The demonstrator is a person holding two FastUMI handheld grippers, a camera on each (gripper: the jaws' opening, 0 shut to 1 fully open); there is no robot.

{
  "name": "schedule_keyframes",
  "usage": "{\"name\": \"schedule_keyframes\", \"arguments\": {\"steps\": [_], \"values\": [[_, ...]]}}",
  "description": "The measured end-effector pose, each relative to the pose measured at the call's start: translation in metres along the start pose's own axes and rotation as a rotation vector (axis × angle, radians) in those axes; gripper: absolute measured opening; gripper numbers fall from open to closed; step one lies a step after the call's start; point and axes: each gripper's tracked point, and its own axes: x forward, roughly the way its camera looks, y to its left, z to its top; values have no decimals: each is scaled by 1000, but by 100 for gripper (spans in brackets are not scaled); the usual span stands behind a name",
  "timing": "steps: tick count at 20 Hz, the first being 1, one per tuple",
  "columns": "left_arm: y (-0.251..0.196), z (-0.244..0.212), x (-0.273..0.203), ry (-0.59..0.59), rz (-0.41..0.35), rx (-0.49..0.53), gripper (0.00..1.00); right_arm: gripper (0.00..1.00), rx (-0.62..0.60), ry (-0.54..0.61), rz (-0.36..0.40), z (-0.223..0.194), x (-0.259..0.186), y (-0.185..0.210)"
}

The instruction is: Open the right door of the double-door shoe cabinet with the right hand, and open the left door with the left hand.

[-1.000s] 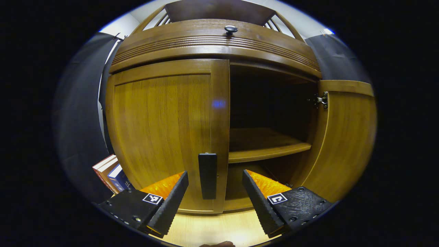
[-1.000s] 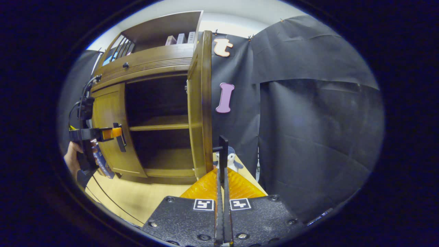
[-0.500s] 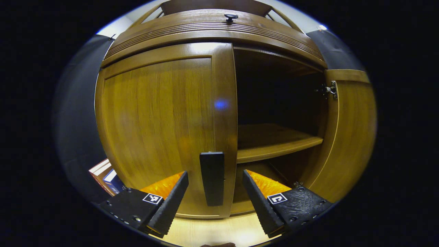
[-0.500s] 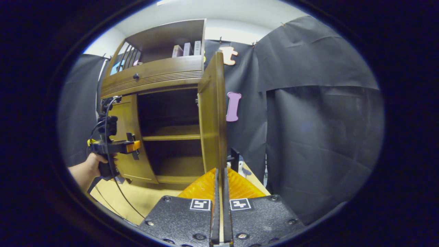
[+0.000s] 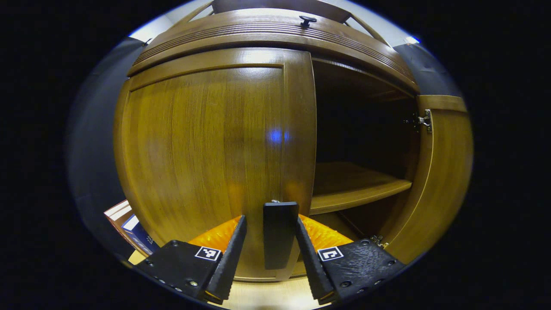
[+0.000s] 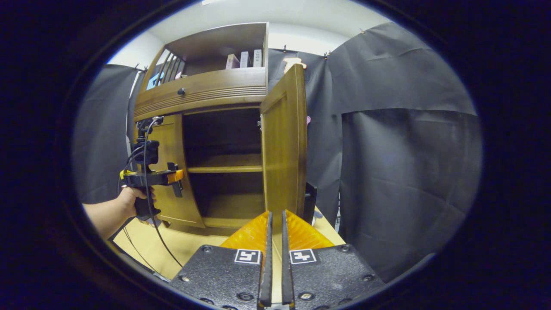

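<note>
My left gripper (image 5: 269,254) has its jaws part open around the left door handle (image 5: 280,234); the right finger looks to touch the handle, the left finger stands just off it, so no firm grip yet. The left door (image 5: 206,146) sits shut behind the handle. Books (image 5: 129,219) lean at its lower left.

My right gripper (image 6: 274,258) has its jaws nearly closed, with a thin gap and nothing between them. Just beyond them stands the right door (image 6: 284,146), swung open edge-on, its handle (image 6: 310,202) on the far side. Cabinet interior shelf (image 6: 226,162) is exposed. Farther left, a hand (image 6: 131,200) holds the left gripper at the left door. The cabinet stands on the counter (image 6: 172,245).
</note>
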Motion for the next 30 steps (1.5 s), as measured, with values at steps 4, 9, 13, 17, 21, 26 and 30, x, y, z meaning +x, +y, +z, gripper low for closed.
{"name": "schedule_keyframes", "arguments": {"steps": [4,9,13,17,21,26,30], "values": [[1,-3,1,-1,-9,65,69,16,12,14,15,-3,-1,6],[-13,-8,12,-3,-49,79,37,29,-7,21,33,-4,-1,16],[-10,-6,0,-9,-67,80,29,30,-21,54,59,-16,1,23],[-9,-7,-3,-11,-92,56,25,35,-43,41,75,-10,1,31],[-10,-8,-15,-7,-111,51,25,53,-54,35,93,-10,6,38],[-5,-15,-40,-11,-90,29,25,68,-74,21,143,-6,15,56],[-2,-19,-60,-10,-72,38,25,67,-97,19,167,-11,21,66]]}}
